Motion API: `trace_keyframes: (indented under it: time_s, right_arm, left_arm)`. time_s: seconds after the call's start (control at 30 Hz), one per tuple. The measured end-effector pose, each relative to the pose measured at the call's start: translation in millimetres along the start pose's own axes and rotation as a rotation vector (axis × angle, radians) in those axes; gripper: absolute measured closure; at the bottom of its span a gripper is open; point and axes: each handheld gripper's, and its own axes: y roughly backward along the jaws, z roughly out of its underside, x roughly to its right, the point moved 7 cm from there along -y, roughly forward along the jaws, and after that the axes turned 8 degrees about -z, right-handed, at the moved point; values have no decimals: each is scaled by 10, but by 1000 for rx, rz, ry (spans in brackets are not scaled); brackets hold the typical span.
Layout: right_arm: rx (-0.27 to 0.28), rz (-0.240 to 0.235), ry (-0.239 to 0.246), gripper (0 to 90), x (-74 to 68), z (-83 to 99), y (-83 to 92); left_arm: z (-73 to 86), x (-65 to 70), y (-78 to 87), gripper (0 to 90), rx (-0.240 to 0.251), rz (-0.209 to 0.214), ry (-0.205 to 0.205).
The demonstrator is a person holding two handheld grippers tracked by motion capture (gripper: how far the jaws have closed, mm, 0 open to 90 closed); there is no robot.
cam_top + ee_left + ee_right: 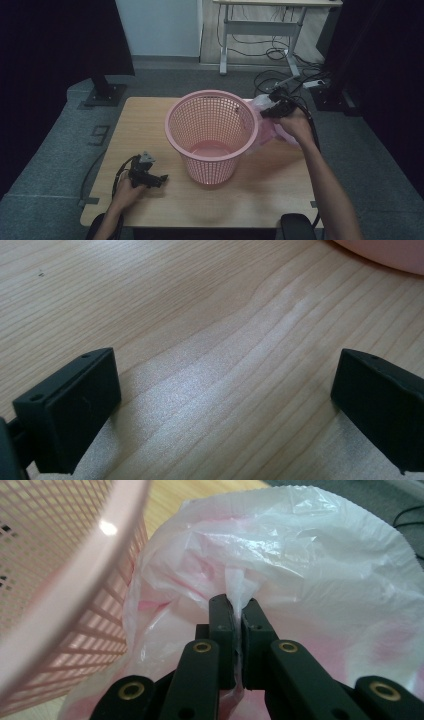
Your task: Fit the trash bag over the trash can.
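A pink mesh basket stands upright in the middle of the wooden table. To its right my right gripper is lifted above the table, shut on a thin translucent pink-white plastic bag. In the right gripper view the bag billows ahead of the pinched jaws, right gripper, with the basket rim close on the left. My left gripper rests on the table at the front left, open; in its own view the left gripper has bare wood between its fingers.
A desk frame and loose cables lie on the floor beyond the table. A black stand base sits at the far left corner. The basket's foot shows at the top right of the left gripper view.
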Motion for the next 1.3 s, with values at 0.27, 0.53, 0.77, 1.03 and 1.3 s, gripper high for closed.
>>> trace_keyframes:
  time_s: [0.27, 0.53, 0.77, 1.03, 1.3]
  right_arm:
    - [37, 6, 24, 860, -122, -240, 241]
    - [53, 14, 56, 863, -284, -445, 424]
    - [71, 32, 76, 875, -388, -588, 566]
    - [93, 32, 98, 875, -515, -725, 707]
    - [89, -38, 139, 874, -812, -862, 563]
  left_arm:
    - [0, 0, 0, 0, 0, 1, 0]
    - [0, 0, 0, 0, 0, 0, 0]
    - [-1, 15, 2, 0, 1, 6, -7]
    - [-2, 25, 2, 0, -2, 10, -19]
    - [-5, 31, 0, 0, 2, 11, -15]
